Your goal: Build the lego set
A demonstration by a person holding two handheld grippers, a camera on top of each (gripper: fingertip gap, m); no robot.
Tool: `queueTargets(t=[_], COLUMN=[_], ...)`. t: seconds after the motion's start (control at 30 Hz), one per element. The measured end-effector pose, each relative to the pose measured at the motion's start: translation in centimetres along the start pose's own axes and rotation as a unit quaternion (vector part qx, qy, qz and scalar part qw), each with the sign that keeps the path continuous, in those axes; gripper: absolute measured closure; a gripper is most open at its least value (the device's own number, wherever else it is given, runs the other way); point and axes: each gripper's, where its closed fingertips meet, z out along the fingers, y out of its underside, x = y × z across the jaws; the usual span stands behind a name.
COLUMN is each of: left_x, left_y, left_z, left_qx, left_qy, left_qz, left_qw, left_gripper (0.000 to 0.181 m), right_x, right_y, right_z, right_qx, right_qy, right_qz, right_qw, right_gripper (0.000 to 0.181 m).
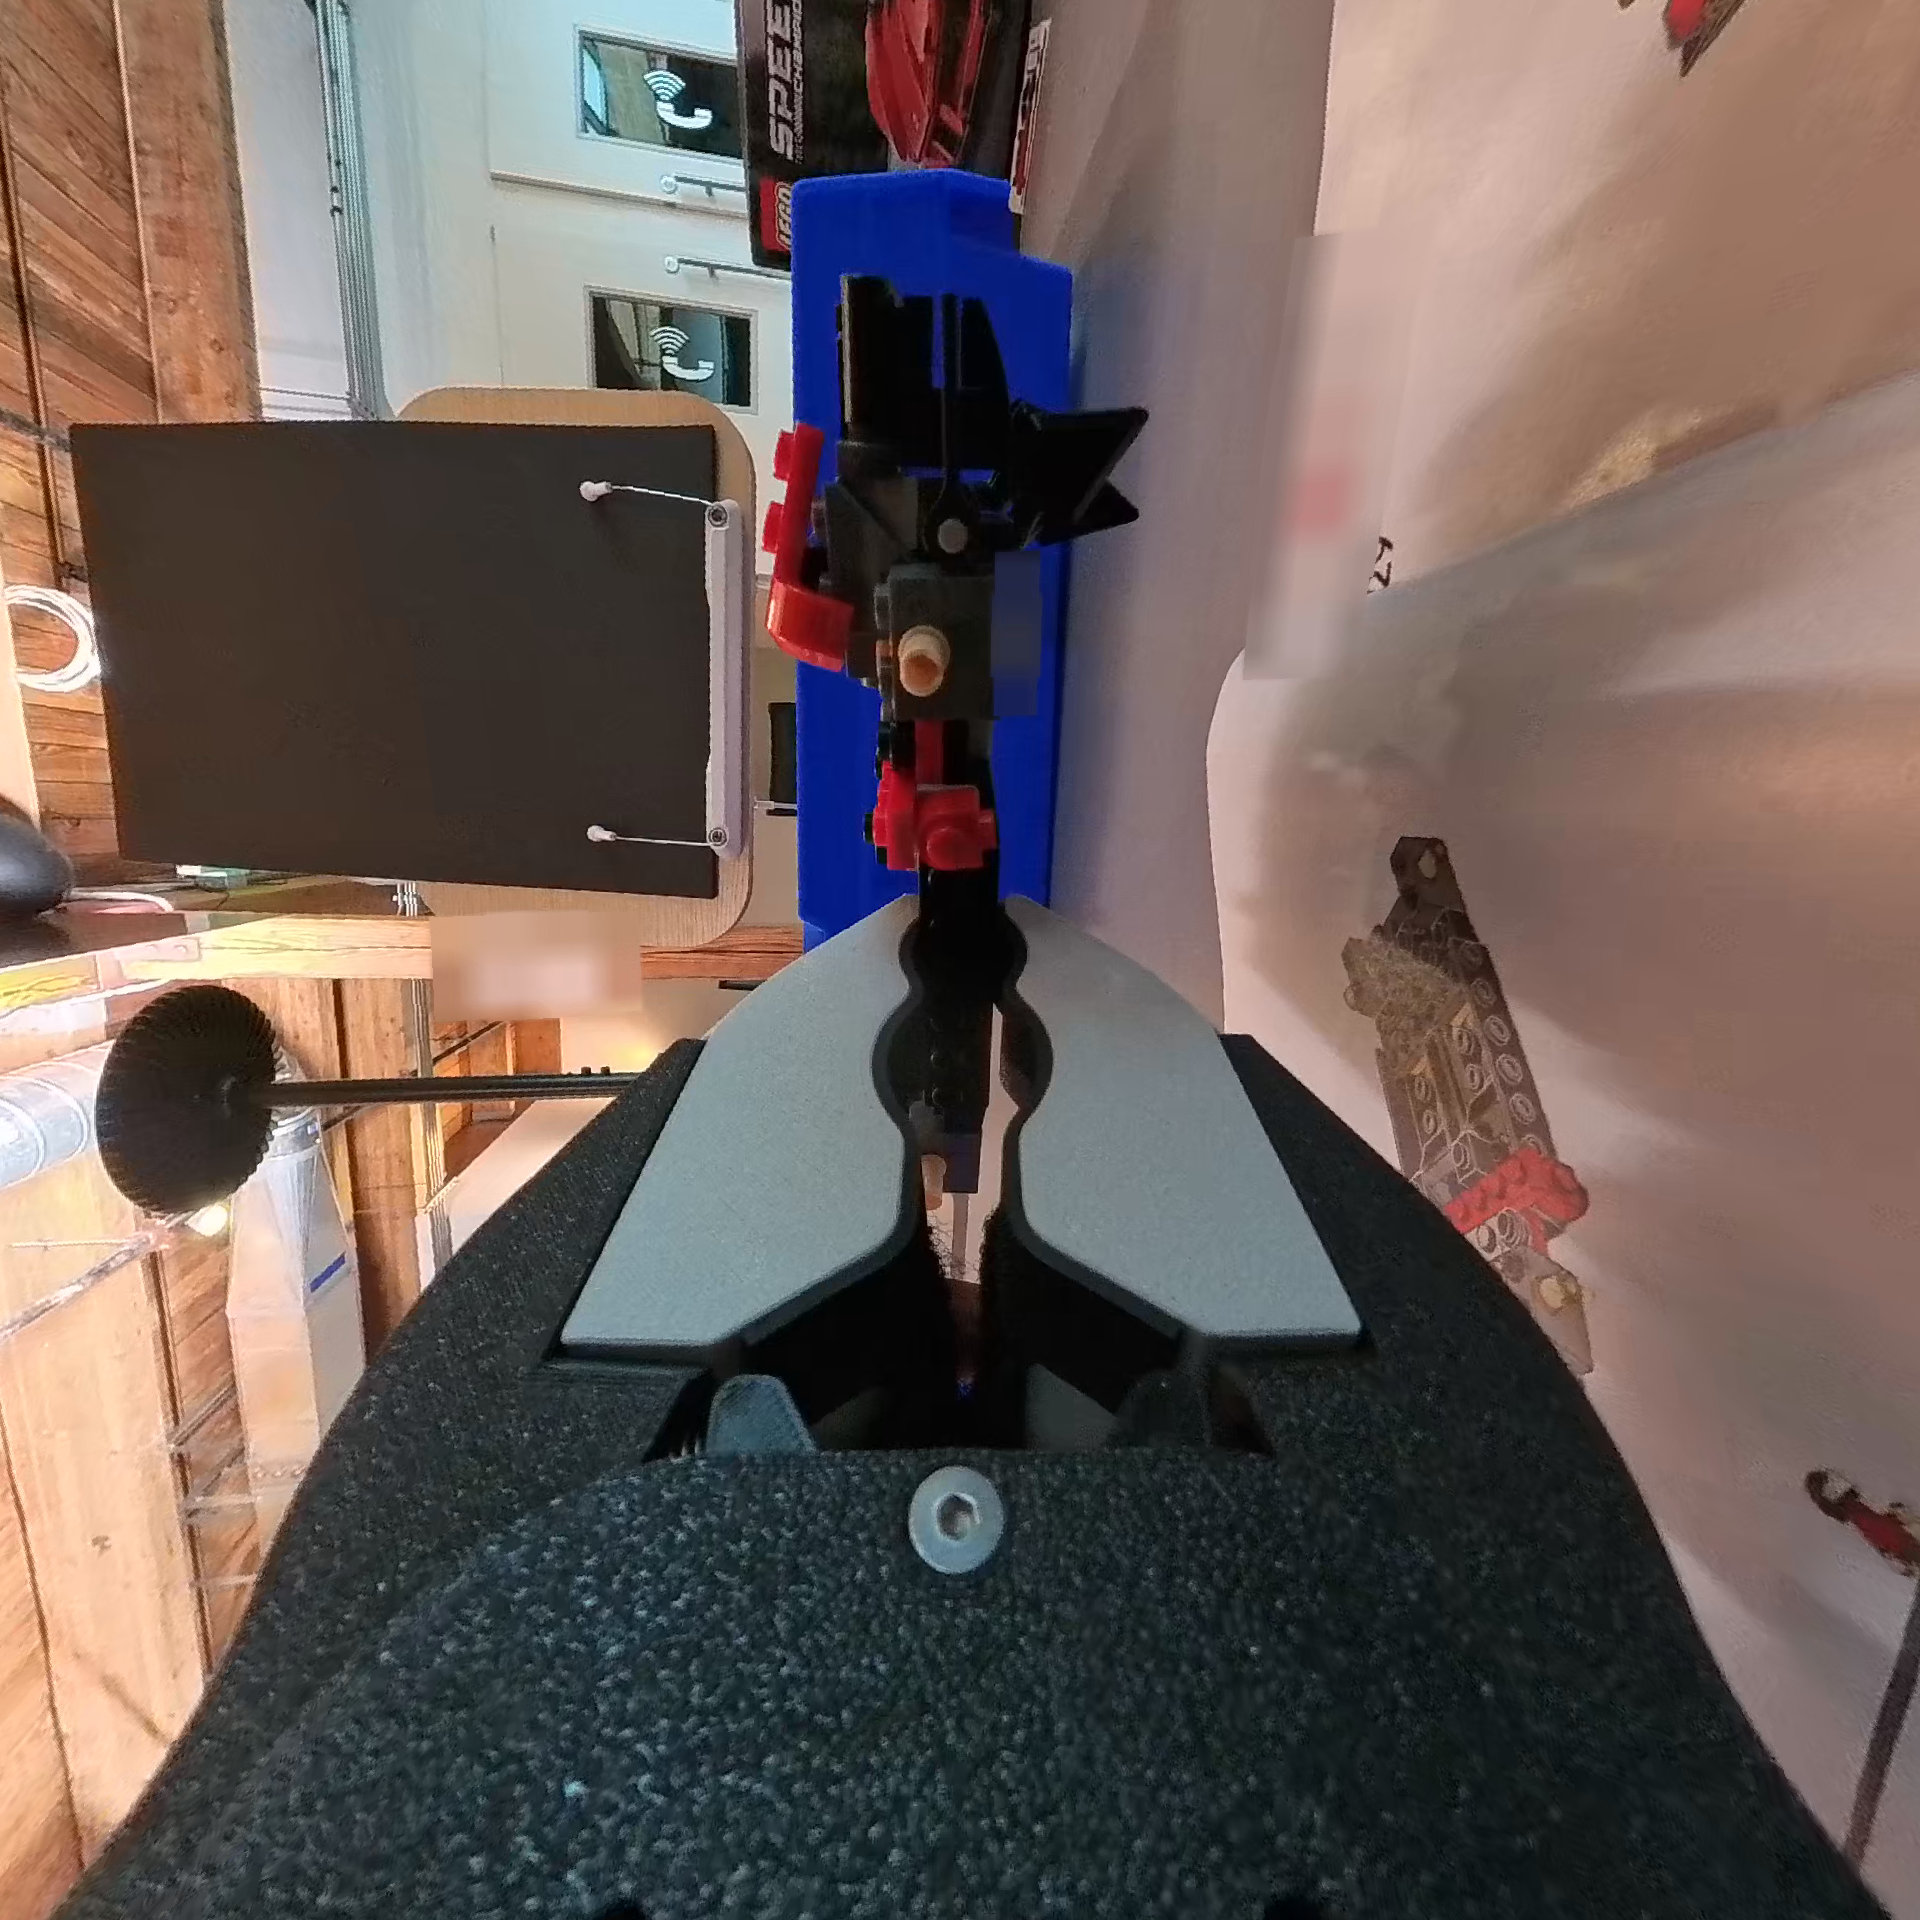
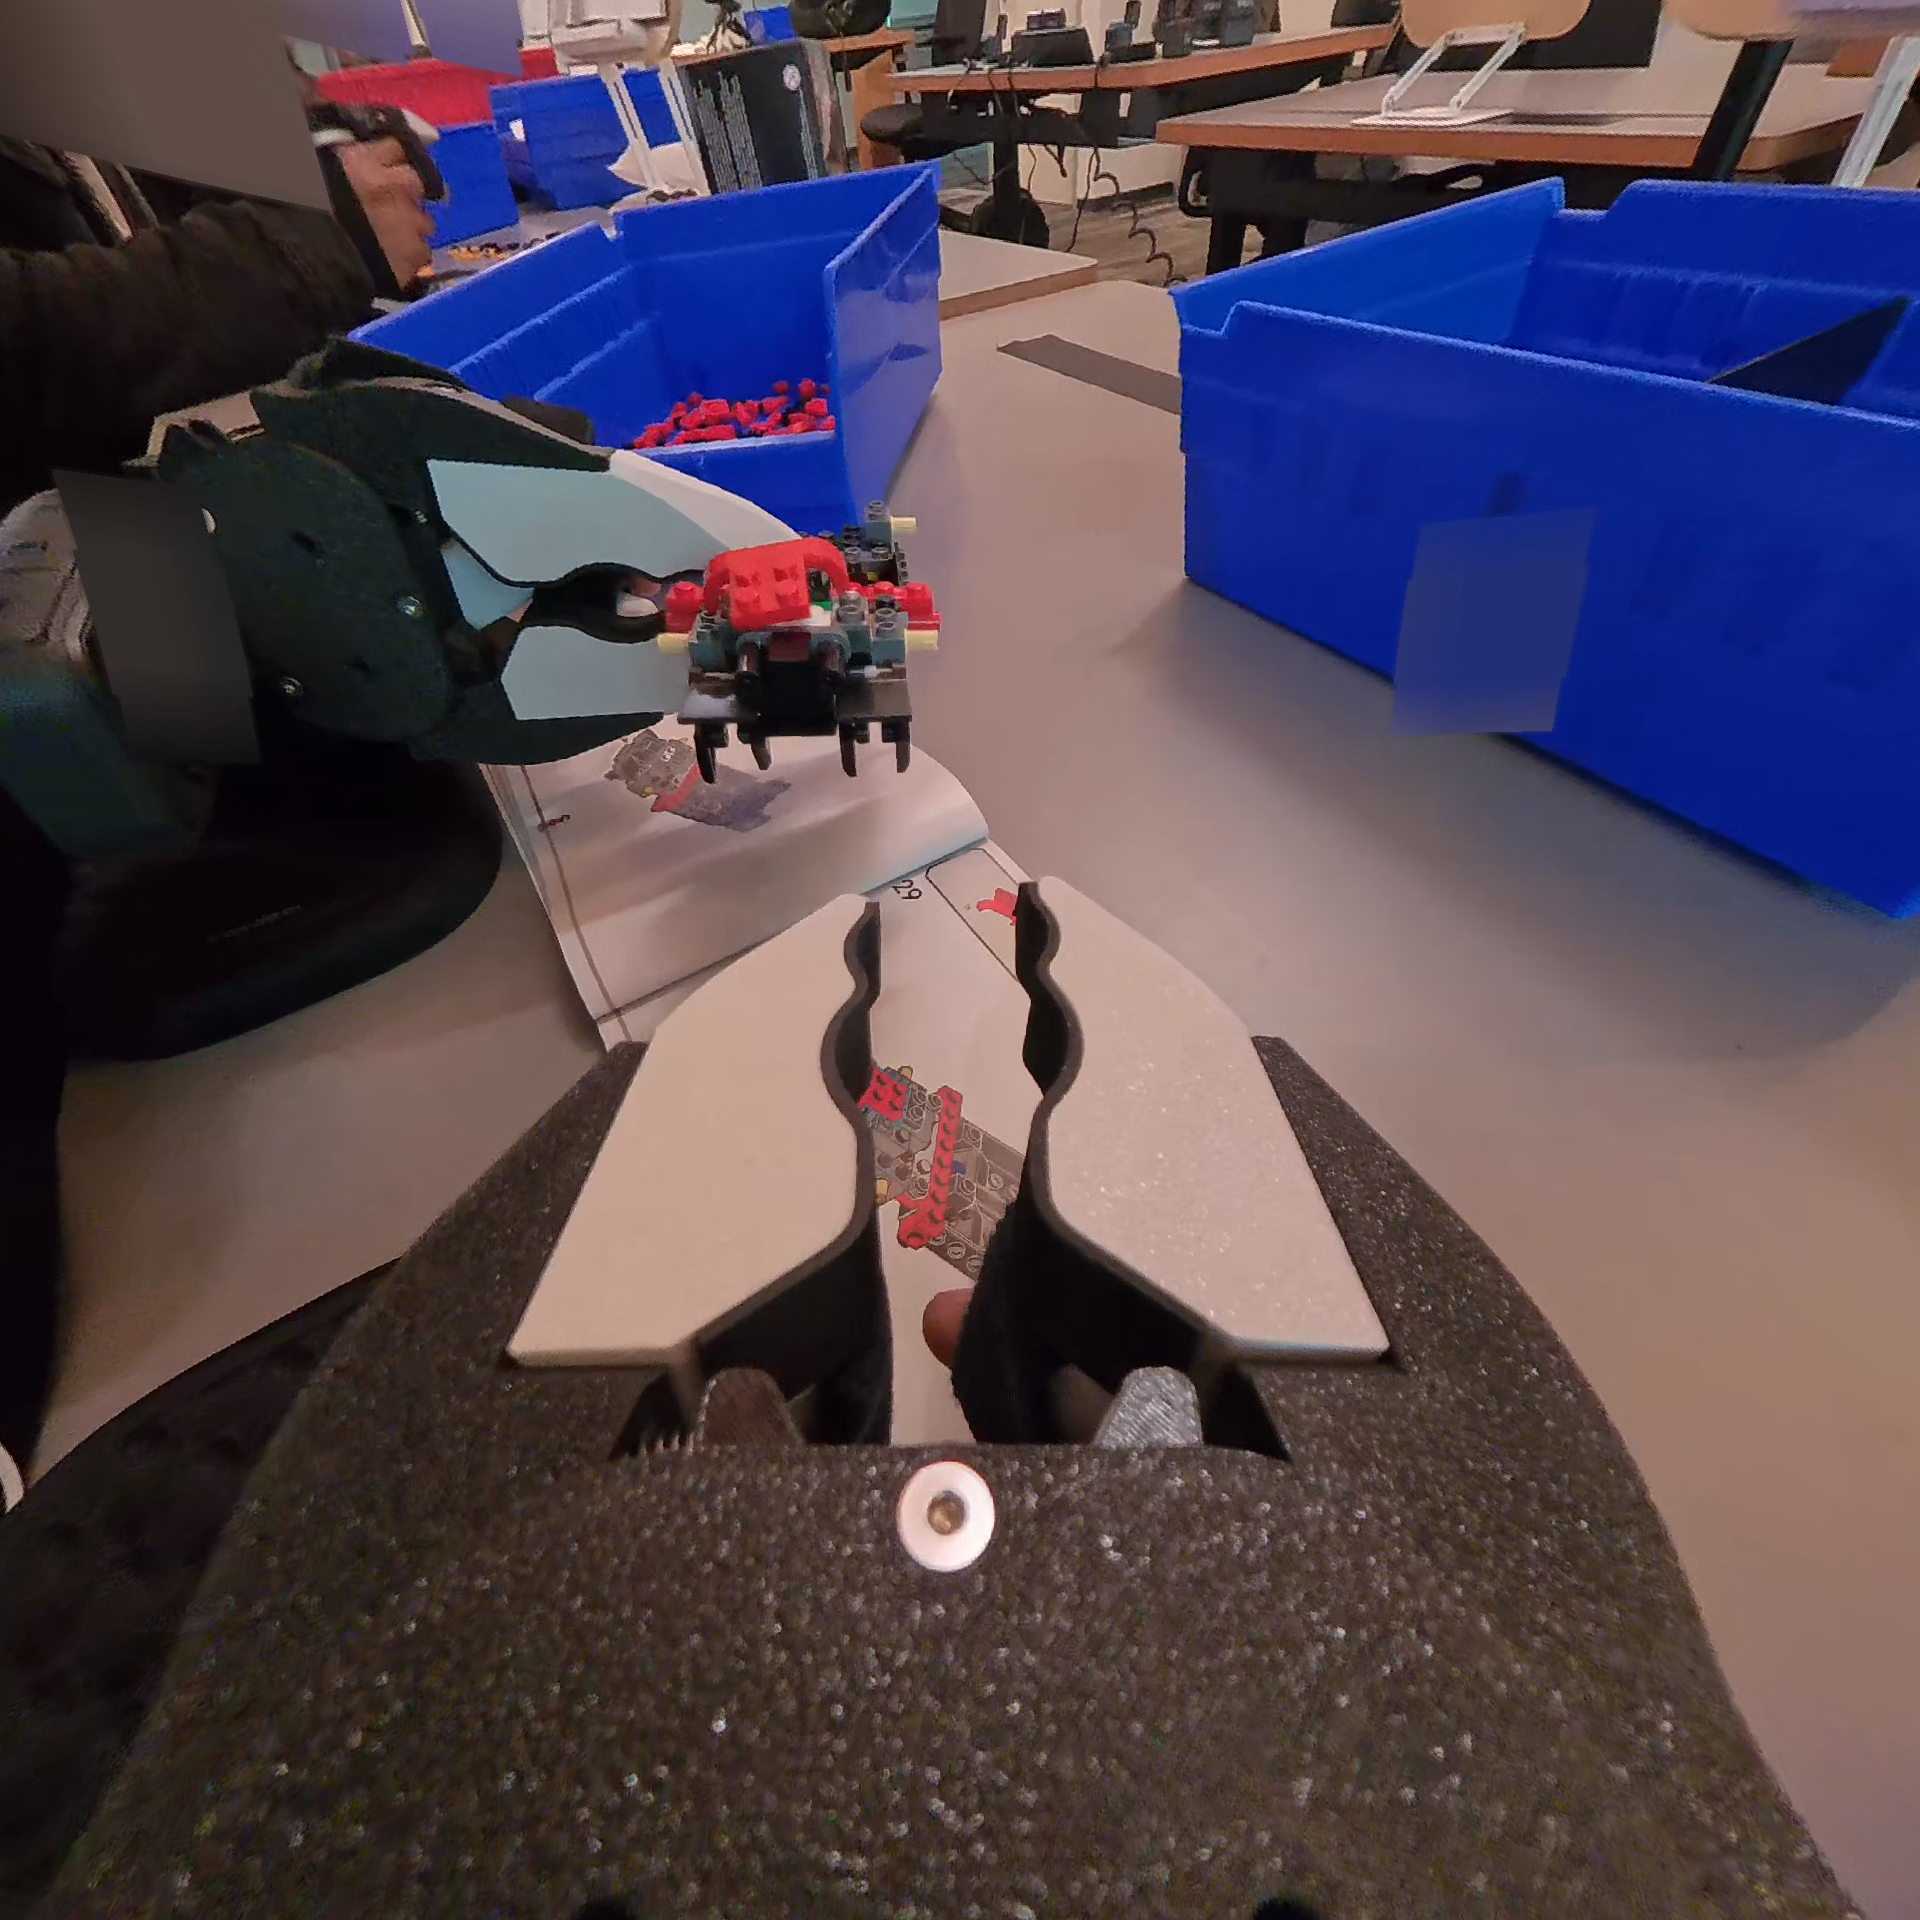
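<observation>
My left gripper (image 1: 961, 935) is shut on a partly built black, grey and red lego car (image 1: 935, 582), held in the air and rolled sideways. The same gripper (image 2: 665, 644) and car (image 2: 805, 634) show in the right wrist view, above the open instruction booklet (image 2: 748, 831). My right gripper (image 2: 945, 914) is open and empty, low over the booklet, a little in front of and below the car. The booklet also shows in the left wrist view (image 1: 1558, 727).
A blue bin (image 2: 883, 312) with several red bricks (image 2: 738, 416) stands behind the car. A second blue bin (image 2: 1558, 436) stands at the right. The grey table (image 2: 1247, 935) runs between them. The lego box (image 1: 883, 114) stands behind the blue bin (image 1: 935, 748).
</observation>
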Motion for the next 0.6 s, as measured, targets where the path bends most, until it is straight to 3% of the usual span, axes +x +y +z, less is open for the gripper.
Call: queueTargets(t=[0.47,0.6], left_x=[0.1,0.0], left_y=[0.0,-0.1], left_z=[0.0,0.0], left_qx=[0.000,0.001], left_qy=[-0.001,-0.006], left_qz=[0.005,0.011], left_qw=[1.000,1.000], left_gripper=[0.173,0.173], right_x=[-0.3,-1.1], right_y=[0.0,-1.3], right_z=[0.1,0.0], right_qx=[0.000,0.022], right_qy=[-0.006,-0.010], right_qz=[-0.009,-0.012], right_qw=[1.000,1.000], right_gripper=[0.157,0.154])
